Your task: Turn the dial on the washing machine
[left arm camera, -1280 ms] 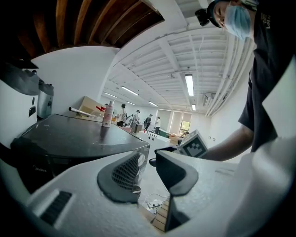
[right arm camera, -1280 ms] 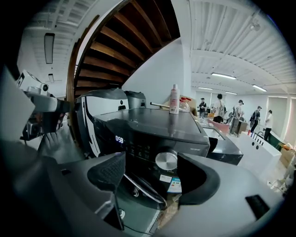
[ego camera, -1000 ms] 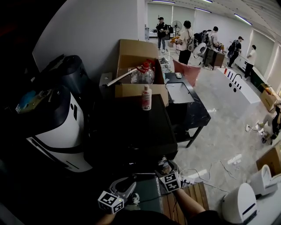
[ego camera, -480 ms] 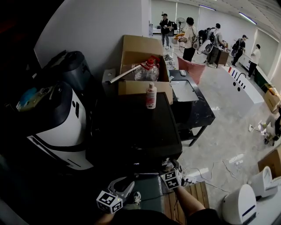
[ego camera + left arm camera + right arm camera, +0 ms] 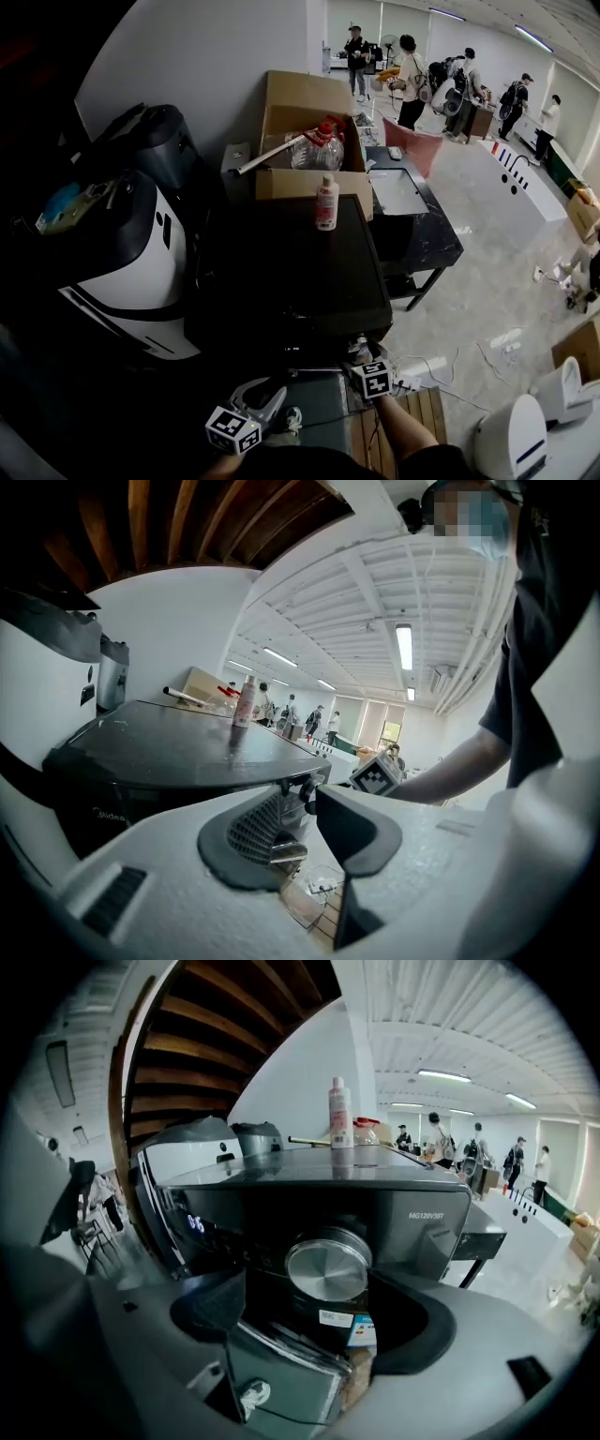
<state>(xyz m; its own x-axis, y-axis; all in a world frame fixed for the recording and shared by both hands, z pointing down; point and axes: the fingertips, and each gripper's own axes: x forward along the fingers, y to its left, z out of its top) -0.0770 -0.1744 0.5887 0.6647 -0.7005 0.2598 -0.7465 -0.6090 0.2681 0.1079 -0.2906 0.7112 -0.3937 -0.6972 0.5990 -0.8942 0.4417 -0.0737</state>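
The black washing machine (image 5: 291, 272) stands in front of me, with a pink-and-white bottle (image 5: 326, 202) on its lid. Its round silver dial (image 5: 328, 1267) sits on the dark front panel, straight ahead of my right gripper (image 5: 314, 1312). That gripper's jaws have just been opening and stand wide; the dial is framed between them and no pad touches it. In the head view the right gripper (image 5: 362, 354) is at the machine's front edge. My left gripper (image 5: 267, 396) hangs lower left of it, its jaws (image 5: 302, 803) a little apart and empty.
A cardboard box (image 5: 309, 141) with bottles stands behind the machine. A white-and-black appliance (image 5: 122, 272) is on the left, a dark table (image 5: 412, 225) on the right. A wooden pallet (image 5: 412, 417) and cables lie on the floor. Several people stand far back.
The right gripper has sunk a little and rolled in front of the machine's panel. The left gripper has hardly shifted. My head view has drifted slightly.
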